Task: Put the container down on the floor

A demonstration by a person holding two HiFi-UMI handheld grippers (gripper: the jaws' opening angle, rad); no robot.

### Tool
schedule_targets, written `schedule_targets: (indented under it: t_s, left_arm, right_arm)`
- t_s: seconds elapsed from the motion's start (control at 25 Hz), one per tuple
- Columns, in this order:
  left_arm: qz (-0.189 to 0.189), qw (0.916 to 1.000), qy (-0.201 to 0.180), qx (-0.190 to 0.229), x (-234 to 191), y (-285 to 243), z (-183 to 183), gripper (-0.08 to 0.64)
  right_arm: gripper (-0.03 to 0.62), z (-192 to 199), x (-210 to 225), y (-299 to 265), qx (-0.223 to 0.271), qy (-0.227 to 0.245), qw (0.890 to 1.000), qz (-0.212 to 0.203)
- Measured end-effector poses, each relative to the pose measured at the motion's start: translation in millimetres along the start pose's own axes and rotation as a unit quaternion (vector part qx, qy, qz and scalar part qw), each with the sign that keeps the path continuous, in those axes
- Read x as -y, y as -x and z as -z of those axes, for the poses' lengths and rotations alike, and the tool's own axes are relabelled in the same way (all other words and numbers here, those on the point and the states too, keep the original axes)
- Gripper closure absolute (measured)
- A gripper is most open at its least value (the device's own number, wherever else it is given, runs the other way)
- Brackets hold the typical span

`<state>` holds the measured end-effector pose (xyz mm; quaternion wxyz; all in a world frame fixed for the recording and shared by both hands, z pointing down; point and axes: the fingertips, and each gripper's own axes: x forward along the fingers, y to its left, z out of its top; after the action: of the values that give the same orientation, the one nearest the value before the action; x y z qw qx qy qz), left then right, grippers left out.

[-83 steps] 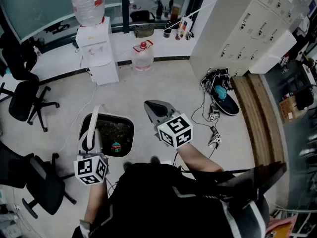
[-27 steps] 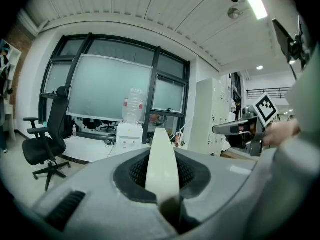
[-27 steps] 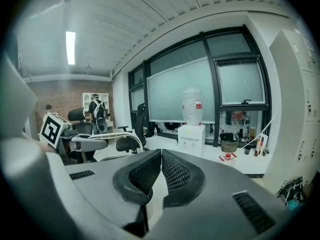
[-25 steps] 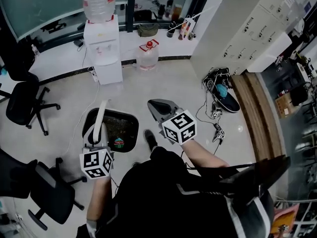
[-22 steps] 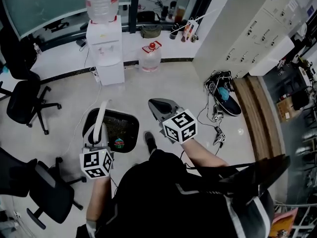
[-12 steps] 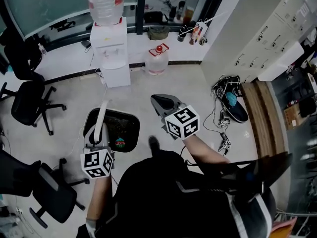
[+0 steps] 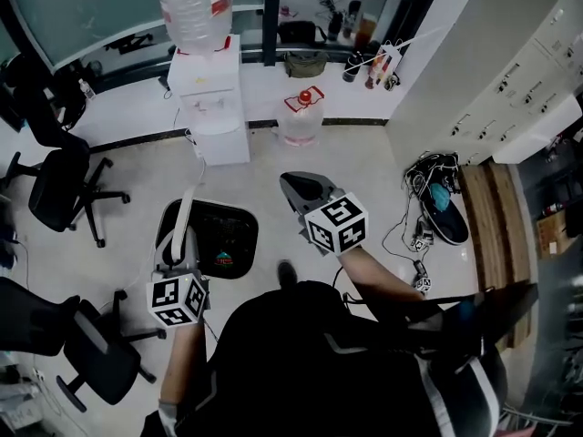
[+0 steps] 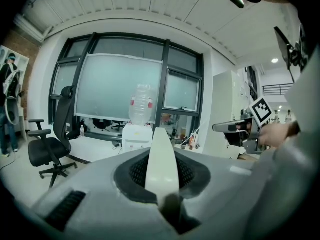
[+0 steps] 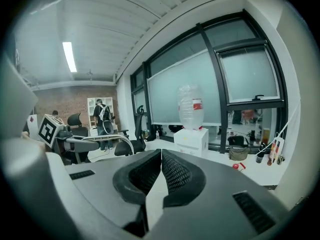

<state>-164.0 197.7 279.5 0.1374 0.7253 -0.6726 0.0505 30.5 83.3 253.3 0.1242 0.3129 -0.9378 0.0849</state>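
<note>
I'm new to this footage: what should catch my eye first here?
At the head view's lower left, the left hand-held gripper is clamped on the white handle of a black container, which hangs from it. The right hand-held gripper beside it is shut and empty. Ahead, a white water dispenser stands by the window.

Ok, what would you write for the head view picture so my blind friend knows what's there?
From above: a person's left hand-held gripper is clamped on the white handle of a black container, while the right hand-held gripper is shut and empty. Ahead stand a water dispenser and a spare water jug; black office chairs are at the left.
</note>
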Motion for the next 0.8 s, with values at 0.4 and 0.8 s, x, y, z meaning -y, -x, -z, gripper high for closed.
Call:
schedule_targets:
  t_s: [0.4, 0.8]
  left_arm:
    - [-0.028, 0.9995, 0.013, -0.007, 14, -69, -14, 0.512]
    - [-0.023, 0.9997, -0.001, -0.011, 21, -125, -30, 0.514]
  right_arm:
    - [0.583, -6, 71, -25, 0.003, -0.012, 1.000, -0.025]
    - [0.583, -8, 119, -53, 0.004, -0.017, 0.999, -0.040]
